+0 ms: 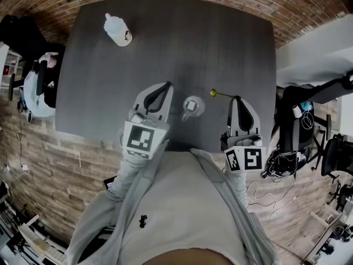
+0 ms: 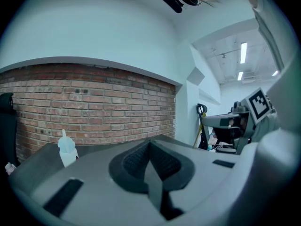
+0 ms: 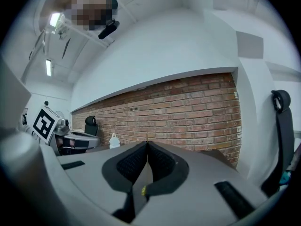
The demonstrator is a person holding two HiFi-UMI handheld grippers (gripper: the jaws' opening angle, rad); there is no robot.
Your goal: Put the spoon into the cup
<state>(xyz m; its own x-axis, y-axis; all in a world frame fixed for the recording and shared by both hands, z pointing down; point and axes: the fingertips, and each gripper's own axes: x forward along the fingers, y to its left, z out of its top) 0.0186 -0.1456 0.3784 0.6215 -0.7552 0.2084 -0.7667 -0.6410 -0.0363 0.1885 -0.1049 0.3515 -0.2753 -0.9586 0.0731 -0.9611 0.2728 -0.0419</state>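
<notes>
A small clear cup (image 1: 193, 106) stands on the dark grey table (image 1: 176, 43) near its front edge. My right gripper (image 1: 237, 97) is to the cup's right, shut on the handle of a thin gold spoon (image 1: 220, 94). The spoon's bowl points left and hangs just above and to the right of the cup. In the right gripper view the jaws (image 3: 147, 144) are pressed together with a sliver of gold showing between them. My left gripper (image 1: 167, 84) is just left of the cup, shut on nothing, and its jaws (image 2: 150, 143) meet in the left gripper view.
A white squeeze bottle (image 1: 117, 30) stands at the table's far left, and it also shows as a bottle (image 2: 67, 147) before the brick wall. An office chair (image 1: 38, 81) is off the table's left side, and black chairs and cables (image 1: 300, 123) are to the right.
</notes>
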